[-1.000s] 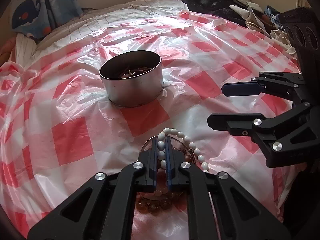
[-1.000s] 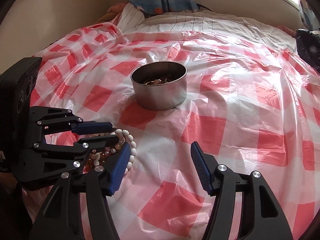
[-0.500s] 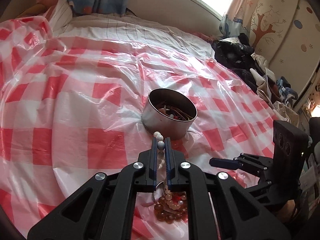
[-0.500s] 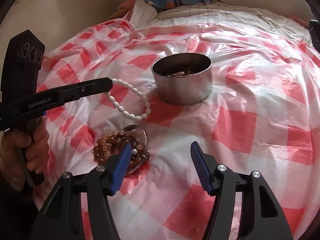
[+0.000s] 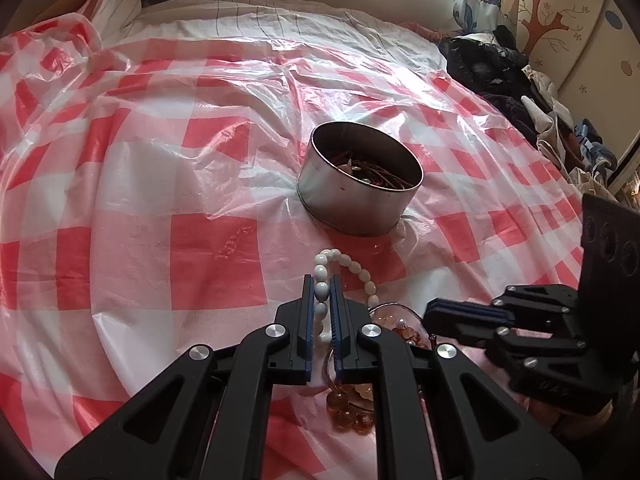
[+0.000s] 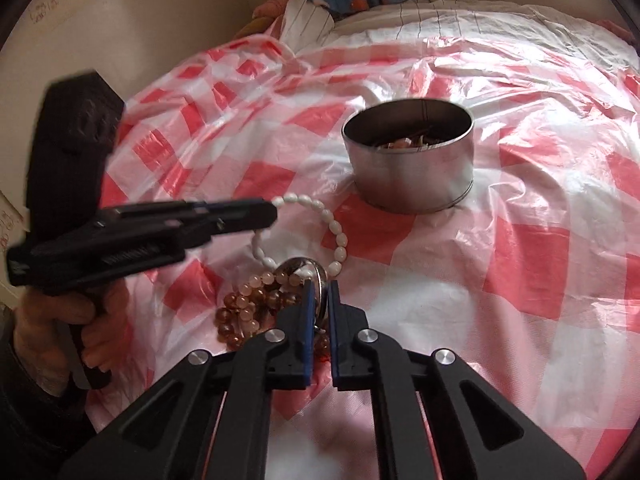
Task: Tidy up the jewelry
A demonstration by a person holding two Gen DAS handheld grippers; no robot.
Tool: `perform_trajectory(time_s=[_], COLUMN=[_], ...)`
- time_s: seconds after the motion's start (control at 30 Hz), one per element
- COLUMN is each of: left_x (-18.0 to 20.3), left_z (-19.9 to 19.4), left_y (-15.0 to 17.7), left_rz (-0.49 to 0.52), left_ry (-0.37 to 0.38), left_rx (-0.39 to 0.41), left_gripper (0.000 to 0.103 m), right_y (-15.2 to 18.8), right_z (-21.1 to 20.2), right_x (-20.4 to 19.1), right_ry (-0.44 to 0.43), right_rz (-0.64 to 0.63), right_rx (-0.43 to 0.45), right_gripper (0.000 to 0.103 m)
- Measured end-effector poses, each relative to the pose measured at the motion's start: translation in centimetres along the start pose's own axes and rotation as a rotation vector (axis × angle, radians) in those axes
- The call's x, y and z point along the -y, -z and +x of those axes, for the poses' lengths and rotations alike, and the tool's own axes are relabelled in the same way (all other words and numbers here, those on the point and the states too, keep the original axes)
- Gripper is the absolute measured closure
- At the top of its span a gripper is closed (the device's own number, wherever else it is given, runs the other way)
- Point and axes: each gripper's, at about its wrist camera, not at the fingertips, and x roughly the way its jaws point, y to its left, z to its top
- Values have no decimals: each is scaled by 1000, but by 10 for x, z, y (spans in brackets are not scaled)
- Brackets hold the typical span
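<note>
We hold the left gripper (image 5: 322, 292) clenched on a white bead bracelet (image 6: 320, 227), with its blue pads pressing a bead from either side near the tips. The rest of the loop hangs out in front of the jaws and curves down toward a heap of amber bead bracelets (image 6: 244, 312) lying on the red and white checked plastic sheet (image 5: 160, 184). The bottom of the white loop reaches a silver ring (image 6: 316, 280) that sits at the edge of that heap. Our right gripper (image 6: 319, 294) has just closed, and in the right wrist view its pads now pinch the thin rim of that silver ring, so it is grasping the ring. From the left wrist view the right gripper comes in from the right, with its closed fingers (image 5: 460, 314) ending just beside the heap. A round metal tin (image 5: 360, 188) stands upright on the sheet just beyond the white bracelet, apart from both grippers. It already holds a tangle of brownish and pale jewelry that we cannot sort out further. At the left edge of the right wrist view, a hand (image 6: 68, 328) grips the handle of the left tool.
</note>
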Motion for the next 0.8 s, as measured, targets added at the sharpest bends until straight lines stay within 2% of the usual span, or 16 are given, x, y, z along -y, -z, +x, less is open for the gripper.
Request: perform_trajectory(time_s=[0.1,0.17,0.27,0.3,0.33,0.37,0.4,0.47,0.53,0.57,0.6,0.63,0.7,0.8], left_x=[2,3,2,1,0,-1,-1,0,2,3,4,4,2,-6], left_z=[1,2,4,4,5,5,6,7,10,12,13,14,12,3], left_y=[0,0,1,1,1,1,1,1,2,3,3,3,3,0], left_rz=[8,14,10,6,1,-3,-4,1,5,10,13,14,9,-30], left_ry=[-7,-16,-29,-33,-37,-37,-38,-39,-40,-46,-51,-55,-64,-73], left_rx=[-2,-5,-10,-11,-12,-15,-17,-22,-34,-38,-40,-39,-31,3], left_gripper=[96,96,95,93,92,90,89,86,82,79,76,75,70,66], right_y=[-2,-4,-3,-2,-2,0,0,2,3,4,5,5,5,5], right_z=[-22,-29,-18,-15,-11,-10,-7,-1,9,14,18,19,11,-13], right_x=[11,17,25,25,22,17,13,11,9,9,7,3,-3,-6], right_ry=[-108,-88,-90,-93,-87,-75,-72,-35,-2,-3,-5,-1,-15,-142], right_rz=[63,74,112,115,105,85,67,54,48,47,39,22,-5,-8], right_rx=[72,80,20,4,-9,-13,-18,-27,-45,-53,-61,-62,-32,15], right_gripper=[98,98,97,82,55,47,46,47,66,71,87,92,96,98])
